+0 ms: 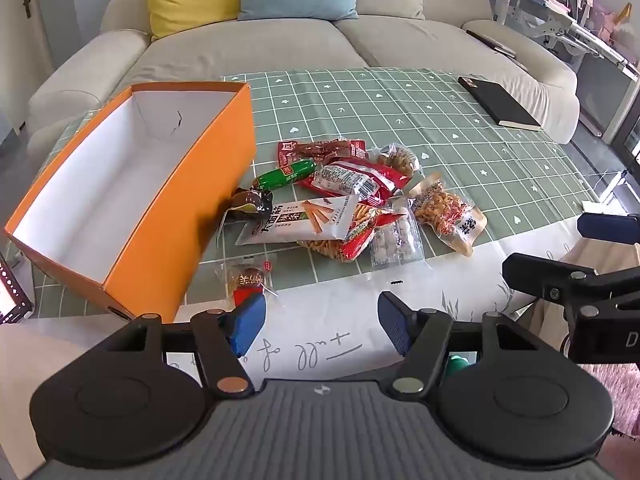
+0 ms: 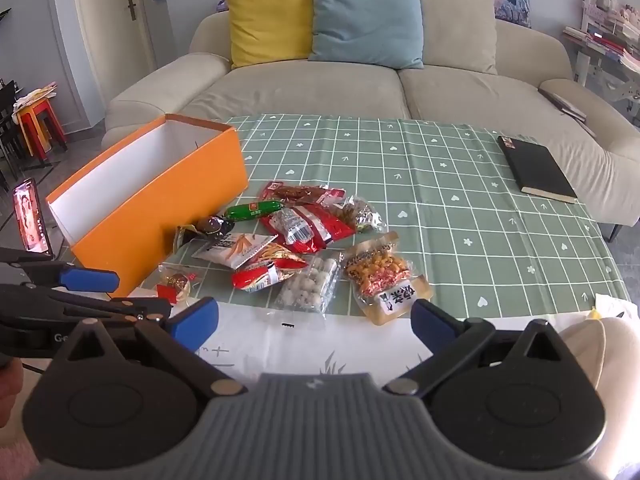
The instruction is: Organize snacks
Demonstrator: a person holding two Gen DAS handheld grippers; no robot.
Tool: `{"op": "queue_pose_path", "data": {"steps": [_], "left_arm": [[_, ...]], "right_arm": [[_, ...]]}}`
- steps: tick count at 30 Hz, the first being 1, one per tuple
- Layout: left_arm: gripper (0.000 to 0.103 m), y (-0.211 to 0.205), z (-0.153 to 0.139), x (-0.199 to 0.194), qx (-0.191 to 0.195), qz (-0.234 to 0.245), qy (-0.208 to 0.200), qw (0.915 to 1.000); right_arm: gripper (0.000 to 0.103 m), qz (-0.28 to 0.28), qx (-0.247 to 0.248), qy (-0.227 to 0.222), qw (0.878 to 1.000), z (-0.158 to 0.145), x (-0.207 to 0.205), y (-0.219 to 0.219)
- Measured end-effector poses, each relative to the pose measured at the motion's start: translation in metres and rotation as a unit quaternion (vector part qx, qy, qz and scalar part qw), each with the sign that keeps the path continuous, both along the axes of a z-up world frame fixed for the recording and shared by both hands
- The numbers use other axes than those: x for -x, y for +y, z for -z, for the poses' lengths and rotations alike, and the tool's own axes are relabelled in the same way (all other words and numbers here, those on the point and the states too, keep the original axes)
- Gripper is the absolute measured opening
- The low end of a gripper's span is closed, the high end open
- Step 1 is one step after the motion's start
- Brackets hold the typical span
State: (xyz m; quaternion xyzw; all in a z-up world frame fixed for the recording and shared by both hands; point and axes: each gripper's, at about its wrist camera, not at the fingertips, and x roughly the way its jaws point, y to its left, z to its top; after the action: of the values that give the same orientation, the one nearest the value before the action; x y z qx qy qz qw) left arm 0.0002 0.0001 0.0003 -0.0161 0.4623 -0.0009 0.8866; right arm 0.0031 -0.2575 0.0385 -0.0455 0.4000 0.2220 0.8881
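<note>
While both claws hang released and empty, left gripper (image 1: 320, 322) and right gripper (image 2: 314, 320), the snacks (image 2: 304, 248) lie piled mid-table, with the orange box (image 2: 160, 184) touching them at ten o'clock.

Readable text is sparse. White flat snack packet with orange stick pictures (image 1: 298, 220), mid-pile near the tabletop's front edge: large black Chinese characters "大面筋". Clear pouch of orange-yellow puffed snack (image 2: 386, 280): white label with black characters, illegible. Red printed packet (image 2: 298, 226): barcode, digits unreadable.
</note>
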Motion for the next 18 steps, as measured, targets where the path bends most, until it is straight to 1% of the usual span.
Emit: {"op": "queue_pose_path", "data": {"steps": [8, 9, 18], "left_arm": [[0.076, 0.0013, 0.002, 0.0005, -0.002, 0.0, 0.001, 1.0], [0.076, 0.0017, 0.0023, 0.0005, -0.003, 0.0, 0.001, 1.0], [0.076, 0.0013, 0.0024, 0.0003, -0.003, -0.001, 0.003, 1.0]], "right_arm": [[0.099, -0.002, 0.001, -0.005, 1.0, -0.0004, 0.0001, 0.0004], [0.099, -0.001, 0.001, 0.002, 1.0, 0.002, -0.0016, 0.0005], [0.099, 0.0, 0.002, 0.004, 1.0, 0.0025, -0.0019, 0.0002]]}}
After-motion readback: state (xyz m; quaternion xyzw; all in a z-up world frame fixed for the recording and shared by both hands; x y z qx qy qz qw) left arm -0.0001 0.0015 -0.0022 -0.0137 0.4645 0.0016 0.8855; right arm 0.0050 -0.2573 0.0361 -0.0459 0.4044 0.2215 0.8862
